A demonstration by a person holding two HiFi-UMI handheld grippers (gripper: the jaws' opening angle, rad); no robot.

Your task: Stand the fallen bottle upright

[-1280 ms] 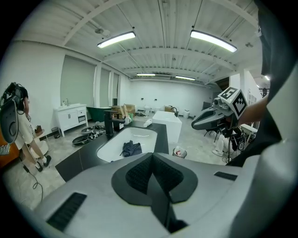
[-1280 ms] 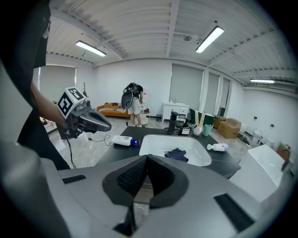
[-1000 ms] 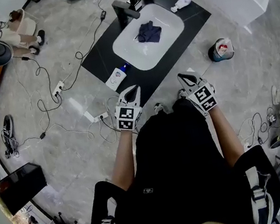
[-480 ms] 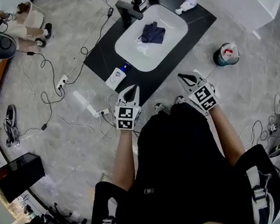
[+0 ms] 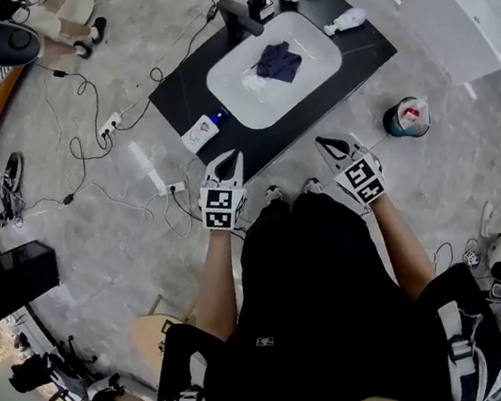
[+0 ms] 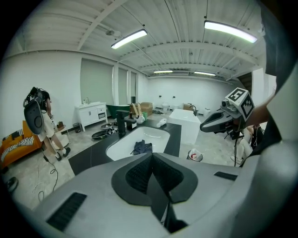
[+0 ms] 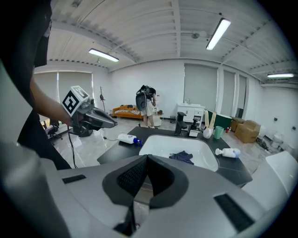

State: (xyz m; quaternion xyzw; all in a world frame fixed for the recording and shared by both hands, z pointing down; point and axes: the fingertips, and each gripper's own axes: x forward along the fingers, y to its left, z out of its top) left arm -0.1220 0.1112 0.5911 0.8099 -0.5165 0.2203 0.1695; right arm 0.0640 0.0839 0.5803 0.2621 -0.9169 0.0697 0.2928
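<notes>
The dark bench (image 5: 365, 44) fills the upper middle of the head view. The left gripper (image 5: 234, 155) and right gripper (image 5: 323, 142) hang just short of it, fingers together, empty. One white bottle (image 5: 349, 21) lies upper right on it, a blue-capped bottle (image 5: 199, 134) lower left; probably light, slick plastic, best pinched mid-body

Open floor (image 5: 297, 166) is left before the black counter (image 5: 179, 102). The far edge is blocked by a faucet (image 5: 237, 16), the right end by a lying bottle (image 5: 349, 21), the sink (image 5: 253, 99) by a cloth (image 5: 280, 61).
</notes>
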